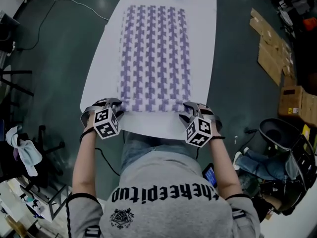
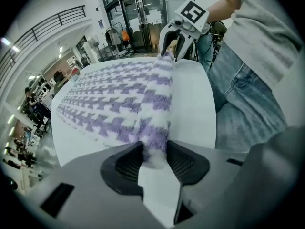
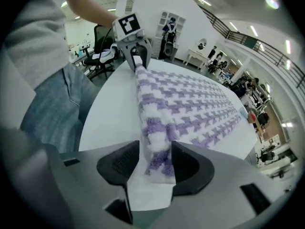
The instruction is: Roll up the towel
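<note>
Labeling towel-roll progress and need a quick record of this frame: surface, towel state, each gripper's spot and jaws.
surface: white table
towel: purple-and-white towel, spread flat lengthwise
roll: only the near edge is turned over, the rest is unrolled
left: left gripper at near left corner, jaws closed on the rolled edge
right: right gripper at near right corner, jaws open with the rolled edge between them
progress: rolling barely begun

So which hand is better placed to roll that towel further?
Probably left: the left hand-held gripper seems to pinch the rolled edge of the towel, while the right hand-held gripper only straddles it loosely. Both sit at its near corners.
</note>
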Action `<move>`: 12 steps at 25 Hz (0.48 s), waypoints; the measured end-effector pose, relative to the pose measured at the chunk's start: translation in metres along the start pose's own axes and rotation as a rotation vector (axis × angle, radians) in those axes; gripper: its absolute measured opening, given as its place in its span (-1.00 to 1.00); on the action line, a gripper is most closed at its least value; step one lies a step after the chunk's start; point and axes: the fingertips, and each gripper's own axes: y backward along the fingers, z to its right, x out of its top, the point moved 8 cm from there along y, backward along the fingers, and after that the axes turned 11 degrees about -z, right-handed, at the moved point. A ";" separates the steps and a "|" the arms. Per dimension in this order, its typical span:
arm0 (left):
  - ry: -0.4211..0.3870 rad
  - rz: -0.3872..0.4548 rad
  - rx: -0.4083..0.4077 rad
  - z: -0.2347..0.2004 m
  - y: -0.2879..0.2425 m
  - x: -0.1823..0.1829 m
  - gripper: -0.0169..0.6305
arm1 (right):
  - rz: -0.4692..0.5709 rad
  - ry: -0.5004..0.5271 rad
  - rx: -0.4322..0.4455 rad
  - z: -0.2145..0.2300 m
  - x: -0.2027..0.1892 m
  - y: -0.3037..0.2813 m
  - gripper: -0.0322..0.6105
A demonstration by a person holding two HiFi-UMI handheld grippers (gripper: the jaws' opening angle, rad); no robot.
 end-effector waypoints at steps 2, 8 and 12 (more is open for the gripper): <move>0.007 0.003 -0.009 0.001 0.000 0.000 -0.46 | -0.036 0.017 -0.001 0.002 -0.003 -0.016 -0.30; 0.018 0.007 -0.014 -0.004 -0.001 0.008 -0.56 | -0.058 0.008 0.037 0.021 -0.014 -0.024 -0.65; -0.021 -0.006 -0.046 0.006 0.006 0.002 -0.64 | -0.052 -0.002 0.066 0.010 -0.012 -0.013 -0.70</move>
